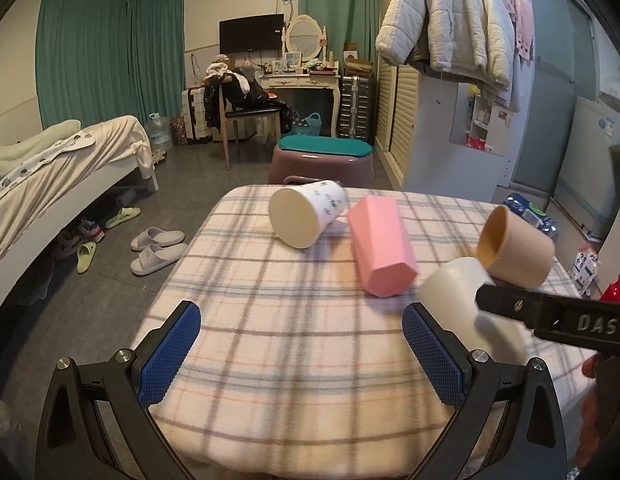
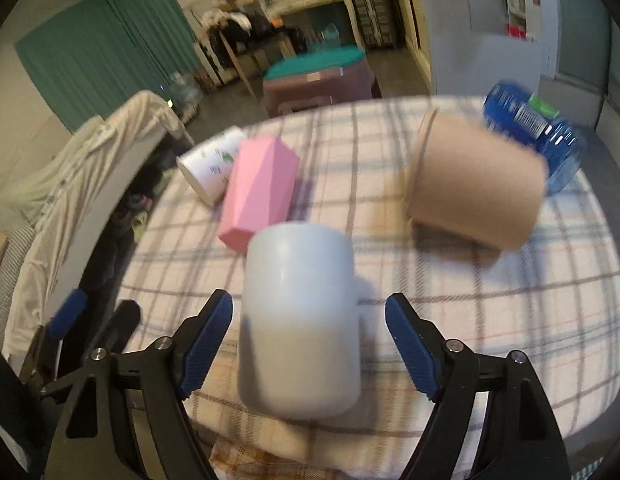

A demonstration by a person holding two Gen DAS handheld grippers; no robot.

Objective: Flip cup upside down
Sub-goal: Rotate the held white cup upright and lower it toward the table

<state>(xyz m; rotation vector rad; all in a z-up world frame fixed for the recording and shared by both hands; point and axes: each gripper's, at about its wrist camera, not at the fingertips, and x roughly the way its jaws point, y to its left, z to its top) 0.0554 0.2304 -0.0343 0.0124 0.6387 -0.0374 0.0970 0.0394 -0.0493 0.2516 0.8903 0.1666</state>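
Note:
A plain white cup (image 2: 299, 320) lies on its side on the plaid tablecloth (image 2: 490, 320), between the open jaws of my right gripper (image 2: 308, 334); the pads do not touch it. It also shows in the left wrist view (image 1: 466, 308), partly behind the right gripper's black finger (image 1: 550, 316). A pink faceted cup (image 1: 382, 246), a white printed cup (image 1: 305, 214) and a tan cup (image 1: 514, 246) lie on their sides further back. My left gripper (image 1: 301, 352) is open and empty above the near part of the cloth.
A blue plastic bottle pack (image 2: 534, 128) sits beyond the table's far right edge. A purple stool with a teal cushion (image 1: 324, 158) stands behind the table. A bed (image 1: 57, 176) and slippers (image 1: 153, 248) are on the left.

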